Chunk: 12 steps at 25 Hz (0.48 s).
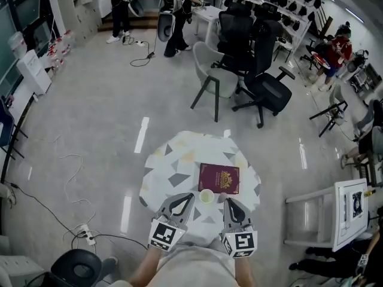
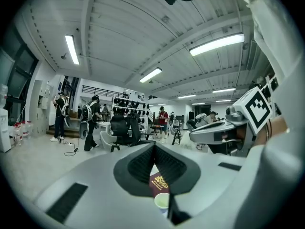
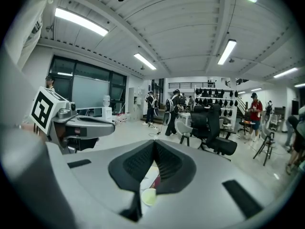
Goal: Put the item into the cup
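- Head view: we see the cup (image 1: pixel 206 197) on the table (image 1: pixel 170 160), just beside the near edge of the maroon booklet (image 1: pixel 219 178); the left gripper (image 1: pixel 190 197) and right gripper (image 1: pixel 228 201) flank it.
- Left gripper view: we find the left gripper (image 2: pixel 154 147) clenched on nothing; cup (image 2: pixel 162 202) below.
- Right gripper view: the right gripper (image 3: pixel 155 144) is likewise clenched, empty; cup (image 3: pixel 148 196) below.

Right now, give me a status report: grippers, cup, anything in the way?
Left gripper shut, empty, left of the cup. Right gripper shut, empty, right of it. Cup upright on table, maroon booklet just behind. Nothing between grippers and cup.
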Available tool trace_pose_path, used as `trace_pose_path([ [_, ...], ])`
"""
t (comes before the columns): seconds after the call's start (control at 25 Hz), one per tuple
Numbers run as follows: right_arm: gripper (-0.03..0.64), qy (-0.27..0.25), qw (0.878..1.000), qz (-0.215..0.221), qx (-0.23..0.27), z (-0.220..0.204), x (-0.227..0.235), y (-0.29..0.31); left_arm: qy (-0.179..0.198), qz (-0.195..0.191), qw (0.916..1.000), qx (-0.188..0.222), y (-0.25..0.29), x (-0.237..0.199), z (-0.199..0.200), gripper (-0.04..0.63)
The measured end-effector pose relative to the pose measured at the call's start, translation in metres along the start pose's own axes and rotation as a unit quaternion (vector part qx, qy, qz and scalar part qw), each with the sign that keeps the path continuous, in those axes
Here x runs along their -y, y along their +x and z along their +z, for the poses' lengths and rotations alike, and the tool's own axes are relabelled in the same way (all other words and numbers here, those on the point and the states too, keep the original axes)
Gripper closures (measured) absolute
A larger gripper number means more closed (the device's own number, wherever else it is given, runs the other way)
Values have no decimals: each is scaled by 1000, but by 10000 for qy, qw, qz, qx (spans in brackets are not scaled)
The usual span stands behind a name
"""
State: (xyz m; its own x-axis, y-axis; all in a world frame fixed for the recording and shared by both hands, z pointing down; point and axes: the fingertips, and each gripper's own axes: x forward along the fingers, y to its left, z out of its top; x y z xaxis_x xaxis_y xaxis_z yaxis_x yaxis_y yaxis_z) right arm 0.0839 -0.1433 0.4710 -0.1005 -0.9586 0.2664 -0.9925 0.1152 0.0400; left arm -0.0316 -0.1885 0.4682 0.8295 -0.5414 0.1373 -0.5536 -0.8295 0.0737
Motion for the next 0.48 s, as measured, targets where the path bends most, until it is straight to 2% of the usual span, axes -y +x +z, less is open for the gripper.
trace_pose_path([
  [0.28,611,12,9996,-33,-286,-18,4,11,-74,-72,9999,-88,13,-6,-15,583],
  [0.48,611,43,9990,111,-442,-32,5,22,-144,-39,9998,-130,22,-7,-26,583],
])
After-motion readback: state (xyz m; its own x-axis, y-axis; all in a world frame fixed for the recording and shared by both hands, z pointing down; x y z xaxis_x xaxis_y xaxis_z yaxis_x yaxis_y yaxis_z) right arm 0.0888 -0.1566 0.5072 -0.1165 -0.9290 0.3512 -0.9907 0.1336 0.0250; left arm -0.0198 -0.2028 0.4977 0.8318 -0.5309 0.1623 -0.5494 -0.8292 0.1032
